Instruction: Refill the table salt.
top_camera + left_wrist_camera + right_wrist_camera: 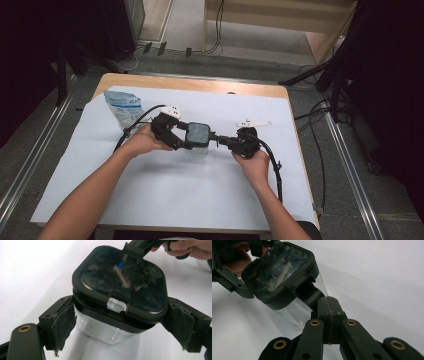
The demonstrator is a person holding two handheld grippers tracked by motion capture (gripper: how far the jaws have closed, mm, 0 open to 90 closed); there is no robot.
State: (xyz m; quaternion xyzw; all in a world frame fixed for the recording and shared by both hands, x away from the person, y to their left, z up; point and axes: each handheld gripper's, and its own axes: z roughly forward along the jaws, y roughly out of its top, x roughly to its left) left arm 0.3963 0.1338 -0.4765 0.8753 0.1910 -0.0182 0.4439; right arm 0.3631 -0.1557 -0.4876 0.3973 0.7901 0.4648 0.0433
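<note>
Gripped the clear container (105, 332) between the padded jaws of the left gripper (122, 325), one pad on each side wall just under the black lid (120, 280). Jaws set partly apart, only as wide as the container, and closed firmly on it. Held it in front of that gripper, tilted with the lid leaning toward the camera and a small white tab (116, 304) on the near edge.

Brought the right gripper (317, 300) in from the opposite side, jaws pressed flat together with no gap along their seam. Tips pushed up against the ridged latch (299, 281) at the lid's edge, directly ahead of that gripper. Could not tell whether anything was pinched at the very tips, hidden under the rim.

From the high view, met the two grippers (186, 144) (216, 139) tip to tip at the container (196, 145), over the white sheet (165, 195) on the table (200, 84). Left a blue-and-white pouch (122, 107) lying well behind the left gripper, untouched.

Judged as an early stage of opening: container secured and braced, latch engaged, but lid seated all round and not yet lifted. Left to do: release the latch, raise the lid, and presumably deal with the pouch.
</note>
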